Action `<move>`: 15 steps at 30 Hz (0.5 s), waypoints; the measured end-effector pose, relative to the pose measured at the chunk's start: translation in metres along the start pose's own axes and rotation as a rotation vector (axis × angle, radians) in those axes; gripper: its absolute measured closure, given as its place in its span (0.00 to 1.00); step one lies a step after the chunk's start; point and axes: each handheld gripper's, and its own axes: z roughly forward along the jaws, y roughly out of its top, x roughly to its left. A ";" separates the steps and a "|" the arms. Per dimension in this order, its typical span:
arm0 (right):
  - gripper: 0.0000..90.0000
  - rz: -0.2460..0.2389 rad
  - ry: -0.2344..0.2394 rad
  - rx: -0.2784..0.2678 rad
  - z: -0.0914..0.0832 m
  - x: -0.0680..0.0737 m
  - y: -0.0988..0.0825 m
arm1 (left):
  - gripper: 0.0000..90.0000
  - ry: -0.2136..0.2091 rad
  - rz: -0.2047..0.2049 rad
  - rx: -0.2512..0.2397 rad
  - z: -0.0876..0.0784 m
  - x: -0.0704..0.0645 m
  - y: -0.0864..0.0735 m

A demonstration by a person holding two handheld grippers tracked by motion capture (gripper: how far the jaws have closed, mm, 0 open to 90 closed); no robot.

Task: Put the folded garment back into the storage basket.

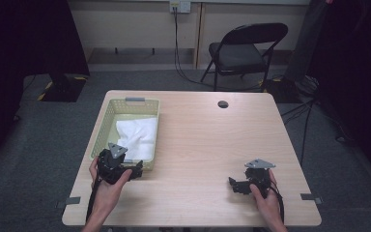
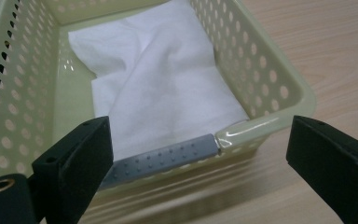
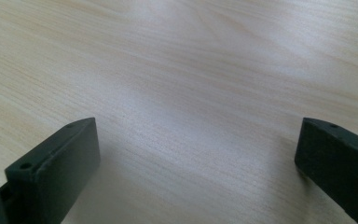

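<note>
Both grippers are held low over the light wooden table [image 1: 198, 145], each by one hand, with jaws spread wide and nothing between them. At the near left, the left gripper [image 1: 136, 170] is pointed at the near end of a pale yellow perforated basket [image 1: 107, 116], just beside its grey handle strip [image 2: 165, 157]. A white cloth [image 2: 163, 88] is seen lying crumpled inside the basket, covering most of its floor. At the near right, well apart from the basket, the right gripper [image 1: 232, 185] is aimed leftward across bare wood. Beyond the table's far edge, a black folding chair [image 1: 244, 48] is seen on the grey floor.
</note>
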 end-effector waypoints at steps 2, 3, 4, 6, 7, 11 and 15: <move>0.00 0.000 0.000 0.000 0.000 0.000 0.000 | 0.07 -0.003 0.009 -0.001 -0.001 -0.002 -0.002; 0.00 0.000 0.000 0.000 0.000 0.000 0.000 | 0.07 -0.003 0.014 0.001 -0.002 -0.003 -0.004; 0.00 0.000 0.000 0.000 0.000 0.000 0.000 | 0.07 -0.004 0.014 0.001 -0.002 -0.004 -0.005; 0.00 0.000 0.000 0.000 0.000 0.000 0.000 | 0.07 -0.005 0.036 0.000 -0.004 -0.007 -0.008; 0.00 0.000 0.000 0.000 0.000 0.000 0.000 | 0.07 -0.003 0.047 0.003 -0.005 -0.009 -0.010; 0.00 0.000 0.000 0.000 0.000 0.000 0.000 | 0.07 -0.017 0.051 0.010 -0.007 -0.012 -0.016; 0.00 0.000 0.000 0.000 0.000 0.000 0.000 | 0.07 -0.033 0.065 0.021 -0.006 -0.014 -0.022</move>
